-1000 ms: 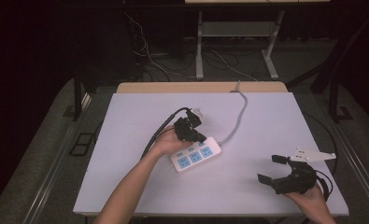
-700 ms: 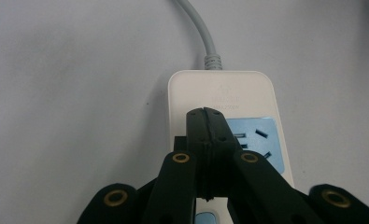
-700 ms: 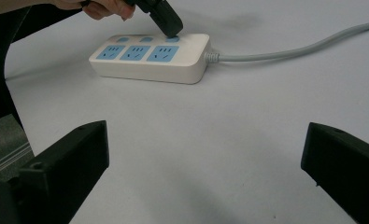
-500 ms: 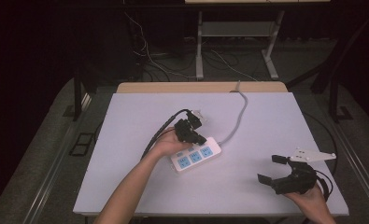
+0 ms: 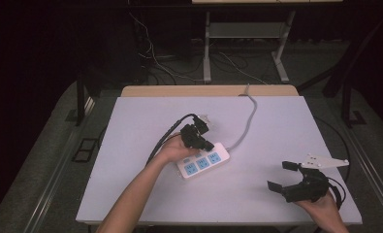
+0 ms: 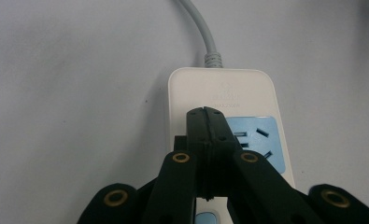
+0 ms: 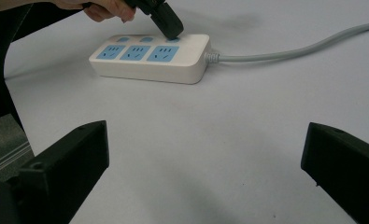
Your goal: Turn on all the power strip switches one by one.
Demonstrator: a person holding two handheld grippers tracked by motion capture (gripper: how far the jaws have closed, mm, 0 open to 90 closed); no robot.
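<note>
I have the left gripper (image 5: 204,143) with its jaws pressed together, tips down on the far switch button of the power strip (image 5: 203,161), which lies mid-table with 3 blue sockets (image 7: 138,52) facing up. To do this press well, I judge I should push straight down, keep the tips centred on the button and off the adjacent socket. My right gripper (image 5: 282,177) idles near the right edge, jaws wide apart, holding nothing. The grey cord (image 5: 247,121) runs off the far side; nothing obstructs.
</note>
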